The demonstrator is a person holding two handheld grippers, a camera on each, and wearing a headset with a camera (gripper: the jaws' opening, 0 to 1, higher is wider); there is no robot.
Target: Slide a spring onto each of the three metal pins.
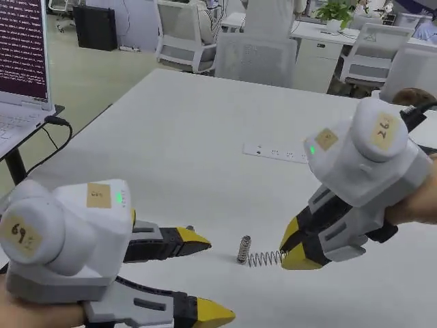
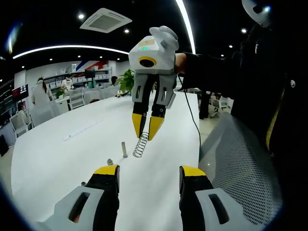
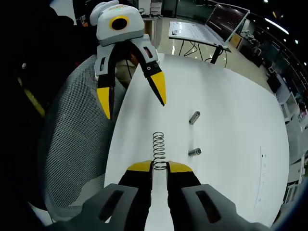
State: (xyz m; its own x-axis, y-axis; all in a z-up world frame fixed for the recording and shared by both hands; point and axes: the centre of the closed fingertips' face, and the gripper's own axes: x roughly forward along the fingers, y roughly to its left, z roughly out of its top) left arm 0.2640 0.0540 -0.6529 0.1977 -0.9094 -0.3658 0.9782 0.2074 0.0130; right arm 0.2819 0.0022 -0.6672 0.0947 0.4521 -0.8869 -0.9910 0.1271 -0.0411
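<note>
Step in hand: loading a spring onto a pin, judged early to mid task, not seated yet. Nearest in the head view, at 7 o'clock, the left gripper [image 1: 205,277] sits low over the white table [image 1: 205,137] with its jaws spread wide and nothing between them. It touches no part. Just beyond, at about 6 o'clock, the spring [image 1: 266,258] lies nearly level, one end pinched in the right gripper [image 1: 295,257]. This gripper comes in from 4 o'clock with its jaws nearly closed on the coil's last turns. In the right gripper view the spring [image 3: 159,149] runs straight out toward 12 o'clock from the clamped tips. Its free end is just beside the upright pin [image 1: 244,249]; cannot tell if touching. That pin looks ribbed and may already carry a coil, too small to tell. In the left gripper view a shorter pin [image 2: 109,161] stands near it at 8 o'clock. Next move likely calls for tipping the spring upright, centring its open end over a bare pin top and lowering along the pin's axis. The thin coil may bend or snag on the pin's edge. Farther, at 1 o'clock, there is a power strip [image 1: 276,152]. Far at 10 o'clock sits a laptop [image 1: 20,68].
</note>
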